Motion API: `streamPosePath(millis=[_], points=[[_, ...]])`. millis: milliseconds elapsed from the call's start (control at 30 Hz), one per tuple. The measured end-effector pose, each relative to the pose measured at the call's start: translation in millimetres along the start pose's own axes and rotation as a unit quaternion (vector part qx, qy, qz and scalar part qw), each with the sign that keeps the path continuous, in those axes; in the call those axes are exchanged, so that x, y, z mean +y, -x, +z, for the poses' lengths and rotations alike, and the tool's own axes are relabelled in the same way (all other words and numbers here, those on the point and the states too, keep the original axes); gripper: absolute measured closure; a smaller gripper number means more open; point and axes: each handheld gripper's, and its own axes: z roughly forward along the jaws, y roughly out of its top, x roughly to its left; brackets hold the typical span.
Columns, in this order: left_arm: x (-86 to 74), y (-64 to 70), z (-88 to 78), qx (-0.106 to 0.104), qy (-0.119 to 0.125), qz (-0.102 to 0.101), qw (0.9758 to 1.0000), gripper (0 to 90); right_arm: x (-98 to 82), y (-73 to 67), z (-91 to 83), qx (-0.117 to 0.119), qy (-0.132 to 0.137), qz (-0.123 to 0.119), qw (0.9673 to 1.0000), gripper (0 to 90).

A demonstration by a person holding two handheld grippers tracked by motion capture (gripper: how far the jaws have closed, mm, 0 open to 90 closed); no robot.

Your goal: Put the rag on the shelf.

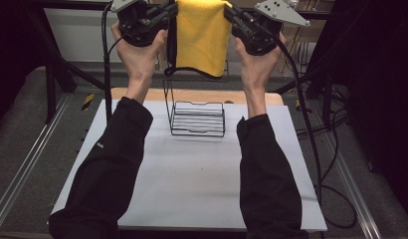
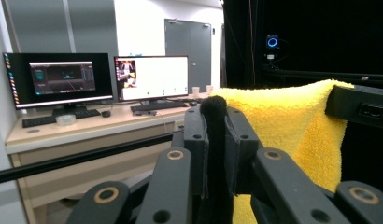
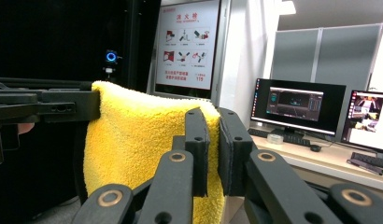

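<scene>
A yellow towel [image 1: 202,35] hangs spread between my two grippers, high above the table. My left gripper [image 1: 171,12] is shut on its upper left corner, and in the left gripper view a dark fold of cloth shows between the jaws [image 2: 216,116]. My right gripper [image 1: 229,14] is shut on the upper right corner, with the pads pressed on yellow cloth [image 3: 213,140]. The towel [image 2: 283,121] stretches across to the other gripper [image 2: 362,105]. Below the towel's lower edge a black wire rack [image 1: 197,119] stands on the white table top [image 1: 192,179].
A wooden board [image 1: 142,93] lies behind the white top. Black frame bars [image 1: 62,69] stand at the back left, and cables [image 1: 311,129] trail down the right side. A desk with two monitors [image 2: 101,77] is farther off in the room.
</scene>
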Motion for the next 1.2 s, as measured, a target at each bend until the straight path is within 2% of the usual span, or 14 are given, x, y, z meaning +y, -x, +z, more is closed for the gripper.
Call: streamPosePath(millis=[200,267,400,567,700,867,1200], points=[[-10.5,-7.3,8.1,0.003,-0.008,0.001,1.0000,80.5,-8.6,4.2,9.2,-0.003,-0.007,0.002,1.0000,84.1],[-15.5,-9.8,9.6,0.005,-0.004,0.001,1.0000,80.4,-12.2,4.8,12.5,-0.005,-0.013,-0.003,0.9999,84.1],[-23.3,-14.0,13.4,-0.001,-0.005,-0.008,1.0000,80.4,-17.7,8.5,17.5,-0.006,-0.020,-0.010,0.9997,84.1],[-30.0,-15.8,17.9,0.004,-0.017,0.001,0.9998,80.4,-26.9,12.9,23.4,-0.006,-0.027,-0.019,0.9994,84.1],[-38.9,-18.8,17.9,0.003,-0.027,0.004,0.9996,80.4,-36.7,14.7,26.8,-0.002,-0.031,-0.010,0.9995,84.1],[-52.3,-23.4,16.6,0.001,-0.034,-0.007,0.9994,80.3,-46.6,12.8,29.0,0.005,-0.042,-0.015,0.9990,84.0],[-81.7,-24.5,12.1,-0.009,-0.060,-0.005,0.9982,80.3,-74.0,11.2,24.0,0.016,-0.080,-0.012,0.9966,83.9]])
